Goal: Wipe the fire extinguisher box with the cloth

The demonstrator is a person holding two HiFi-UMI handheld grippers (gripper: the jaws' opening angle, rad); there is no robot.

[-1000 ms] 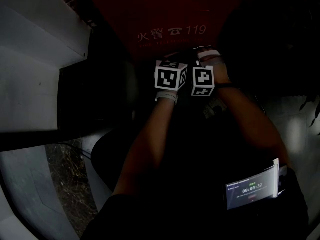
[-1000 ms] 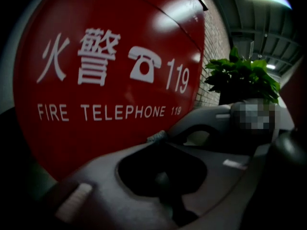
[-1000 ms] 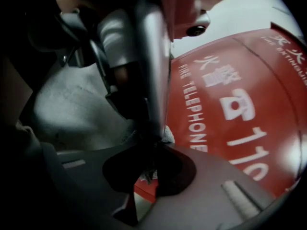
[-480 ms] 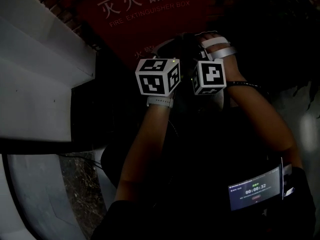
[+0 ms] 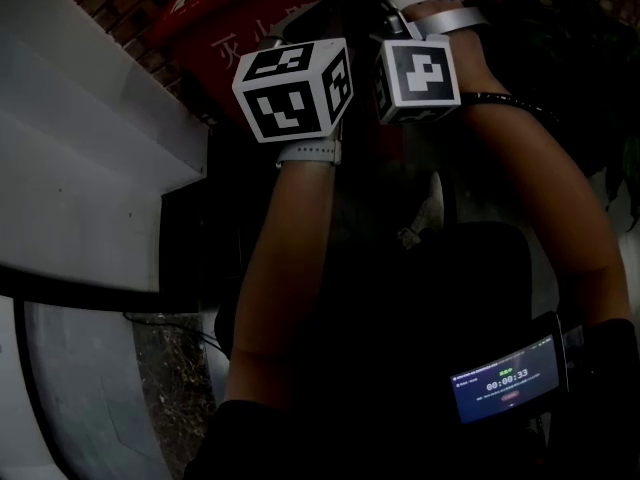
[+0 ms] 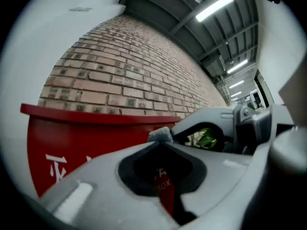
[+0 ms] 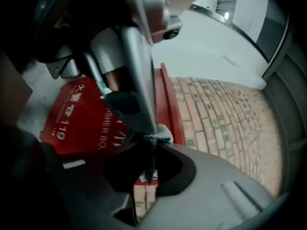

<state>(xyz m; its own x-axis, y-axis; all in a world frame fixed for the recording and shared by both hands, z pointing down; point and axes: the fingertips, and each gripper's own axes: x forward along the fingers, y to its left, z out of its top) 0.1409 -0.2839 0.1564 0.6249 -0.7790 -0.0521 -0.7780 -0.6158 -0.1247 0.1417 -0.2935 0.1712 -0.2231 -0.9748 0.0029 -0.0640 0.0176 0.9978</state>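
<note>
The red fire extinguisher box (image 6: 72,147) with white lettering stands against a brick wall (image 6: 134,80). A small tuft of grey cloth (image 6: 161,133) pokes out at the tip of my left gripper (image 6: 161,138), whose jaws are shut on it near the box's top edge. My right gripper (image 7: 152,140) is shut on the same grey cloth (image 7: 158,136), and a dark strip of it hangs between the jaws. In the head view both marker cubes, left (image 5: 292,88) and right (image 5: 418,76), are held high and close together in front of the box (image 5: 215,43).
A white wall with a stepped ledge (image 5: 90,168) runs along the left of the box. A dark gap (image 5: 205,238) lies between that ledge and the arms. A small timer screen (image 5: 505,380) sits at lower right. Dark foliage (image 5: 600,88) is at the right.
Both grippers have risen together up the front of the box, from the "119" line to its top edge. They stay side by side.
</note>
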